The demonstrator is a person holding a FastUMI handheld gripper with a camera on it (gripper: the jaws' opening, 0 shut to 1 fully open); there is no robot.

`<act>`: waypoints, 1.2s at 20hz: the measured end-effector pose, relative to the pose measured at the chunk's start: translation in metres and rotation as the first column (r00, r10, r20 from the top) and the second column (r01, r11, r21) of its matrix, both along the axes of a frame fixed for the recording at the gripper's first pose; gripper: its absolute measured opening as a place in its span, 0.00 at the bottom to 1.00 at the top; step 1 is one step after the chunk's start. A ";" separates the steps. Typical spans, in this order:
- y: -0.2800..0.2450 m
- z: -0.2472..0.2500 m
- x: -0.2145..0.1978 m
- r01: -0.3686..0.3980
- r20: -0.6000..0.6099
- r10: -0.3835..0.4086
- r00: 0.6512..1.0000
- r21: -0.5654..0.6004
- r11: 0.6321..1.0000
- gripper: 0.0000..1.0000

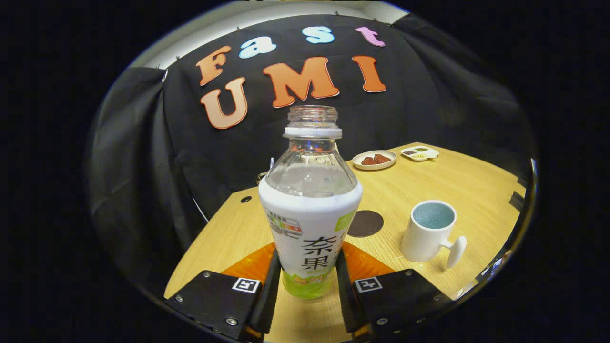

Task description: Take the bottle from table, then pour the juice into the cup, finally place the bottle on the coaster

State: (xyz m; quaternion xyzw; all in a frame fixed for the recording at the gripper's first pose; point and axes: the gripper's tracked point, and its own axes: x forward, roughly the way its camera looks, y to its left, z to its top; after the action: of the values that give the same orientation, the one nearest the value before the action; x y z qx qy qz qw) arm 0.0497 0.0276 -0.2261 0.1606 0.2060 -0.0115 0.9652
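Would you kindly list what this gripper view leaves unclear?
- Coaster: its near edge is hidden behind the bottle.
- Gripper: fingers flank the bottle; contact is hidden by the label.
- Food on the plate and the divided dish: too small to identify.

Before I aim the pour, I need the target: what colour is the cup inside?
Pale blue-green inside the white cup, seen in the gripper view.

wooden table (419, 186), coaster (366, 223), cup (427, 232), plate (374, 160), small divided dish (420, 153)
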 end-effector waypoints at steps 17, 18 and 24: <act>-0.002 0.013 0.015 0.086 -0.006 -0.095 0.995 0.476 0.875 0.57; -0.002 0.015 0.016 0.089 -0.005 -0.101 0.995 0.511 0.855 0.57; -0.004 0.021 0.025 0.102 -0.005 -0.126 0.992 0.623 0.776 0.57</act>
State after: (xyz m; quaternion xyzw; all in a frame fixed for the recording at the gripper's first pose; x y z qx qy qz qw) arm 0.0751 0.0236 -0.2054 0.4819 0.1704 0.0016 0.8595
